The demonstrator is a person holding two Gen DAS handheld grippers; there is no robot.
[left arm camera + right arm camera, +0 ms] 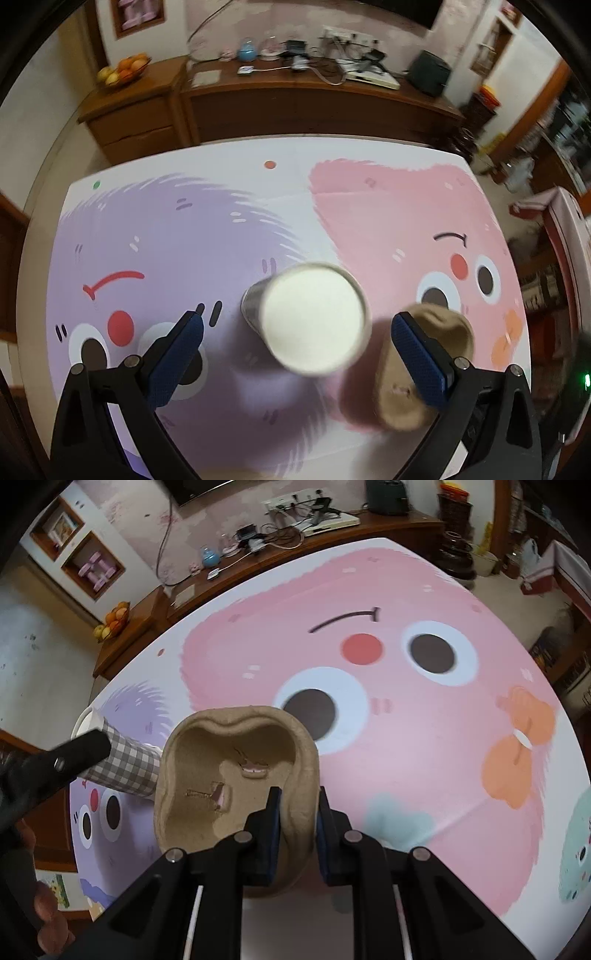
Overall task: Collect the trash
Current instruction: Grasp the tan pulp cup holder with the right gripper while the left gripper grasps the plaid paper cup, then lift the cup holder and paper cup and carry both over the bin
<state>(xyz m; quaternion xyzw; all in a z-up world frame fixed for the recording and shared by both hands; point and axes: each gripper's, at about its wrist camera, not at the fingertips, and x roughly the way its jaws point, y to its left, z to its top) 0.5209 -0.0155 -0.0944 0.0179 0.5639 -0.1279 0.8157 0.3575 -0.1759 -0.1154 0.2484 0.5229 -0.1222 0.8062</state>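
A paper cup (312,319) with a white inside and a grey checked wall (125,768) stands on the cartoon table cover (184,229). My left gripper (297,318) hangs over it, open, one blue finger on each side and neither pad touching it. To the cup's right lies a brown moulded-pulp cup tray (424,365), dented, with torn spots inside (236,775). My right gripper (299,792) is shut on that tray's near right wall, one pad inside and one outside. One left gripper finger (74,753) shows beside the cup in the right wrist view.
A wooden sideboard (314,96) runs behind the table with cables, a power strip and a dark appliance (430,72). A fruit bowl (123,70) sits on a low drawer unit at the back left. A hand (48,915) shows at the lower left.
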